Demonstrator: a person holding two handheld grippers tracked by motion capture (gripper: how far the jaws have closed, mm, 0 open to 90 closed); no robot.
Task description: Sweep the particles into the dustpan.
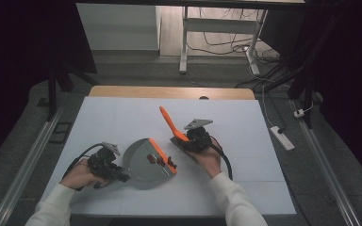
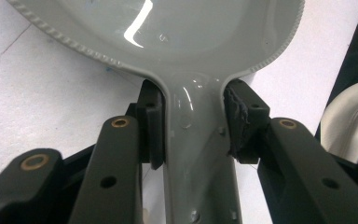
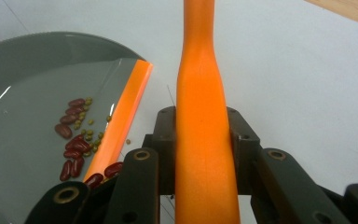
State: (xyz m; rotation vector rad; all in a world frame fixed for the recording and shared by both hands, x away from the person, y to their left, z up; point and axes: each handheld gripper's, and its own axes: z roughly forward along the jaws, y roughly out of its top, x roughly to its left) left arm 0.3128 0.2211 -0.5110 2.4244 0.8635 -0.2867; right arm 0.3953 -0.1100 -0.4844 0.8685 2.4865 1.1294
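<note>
High view looks down; gripper views sit close, sharing the dustpan (image 1: 143,162).

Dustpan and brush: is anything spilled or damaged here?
One small green bean lies on the white table just past the dustpan's orange lip. The left gripper's right-hand pad looks frayed.

one grey dustpan (image 1: 139,160), one orange brush (image 1: 169,123), and two tools on one white table (image 1: 122,113).

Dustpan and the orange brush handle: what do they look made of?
Dustpan: looks like moulded grey plastic, glossy; it shows bright glare streaks, a ribbed rim and a one-piece handle. Its orange lip may be softer rubber, hard to tell. Brush handle: probably orange plastic, smooth satin finish, evenly coloured, with soft highlights and no grain.
</note>
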